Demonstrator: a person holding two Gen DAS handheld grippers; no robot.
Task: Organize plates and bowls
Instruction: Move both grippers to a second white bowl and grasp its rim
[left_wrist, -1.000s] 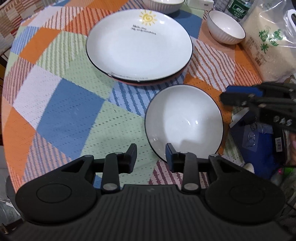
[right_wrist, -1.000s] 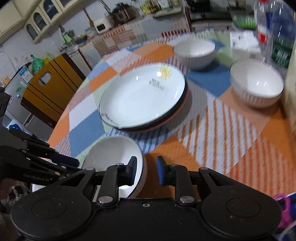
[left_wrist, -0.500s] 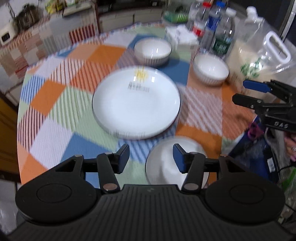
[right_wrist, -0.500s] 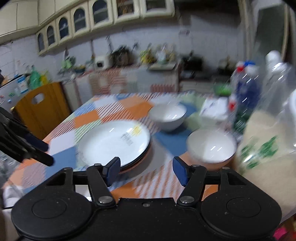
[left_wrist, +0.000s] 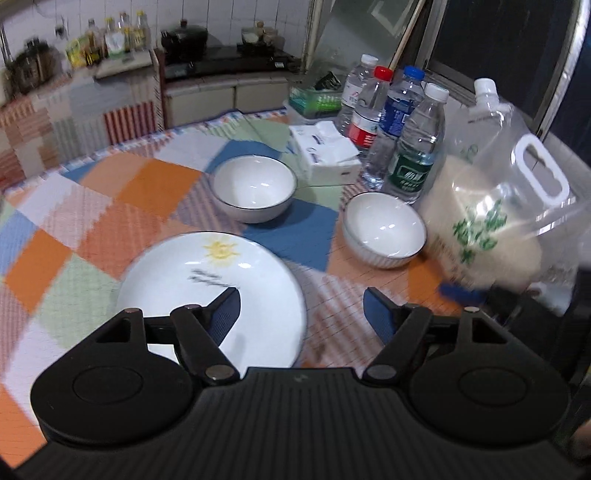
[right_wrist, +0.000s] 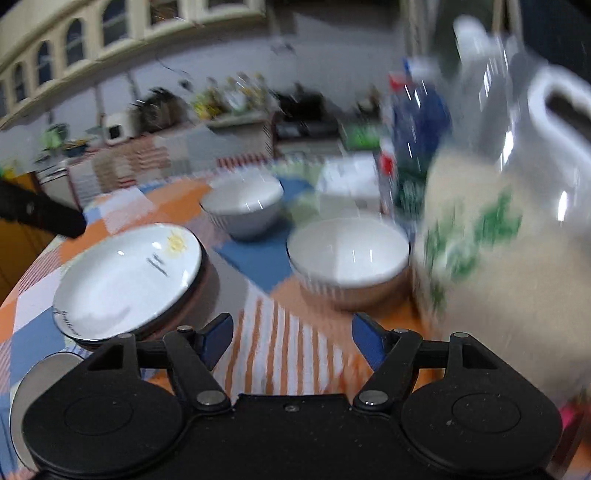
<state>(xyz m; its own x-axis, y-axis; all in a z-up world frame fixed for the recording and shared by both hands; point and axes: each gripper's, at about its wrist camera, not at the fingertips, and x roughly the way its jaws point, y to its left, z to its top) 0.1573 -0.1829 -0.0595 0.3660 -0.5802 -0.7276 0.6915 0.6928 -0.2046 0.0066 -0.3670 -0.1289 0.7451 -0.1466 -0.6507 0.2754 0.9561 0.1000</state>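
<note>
A white plate with a sun print tops a stack on the checked tablecloth, with darker plates under it in the right wrist view. Two white bowls stand behind it, one farther back and one to the right. My left gripper hovers over the plate's right edge, jaws opening, nothing between them. My right gripper hangs over striped cloth in front of the right bowl, jaws opening, also empty. The rim of a shallow white dish peeks out at the lower left.
Several water bottles and a large bag of rice crowd the table's right side, close to the right bowl. A tissue pack lies behind the bowls. A kitchen counter runs along the far wall.
Both grippers drew back from the shallow dish at the table's near edge and tipped upward, so it dropped out of the left view. Both pairs of jaws spread wider.
</note>
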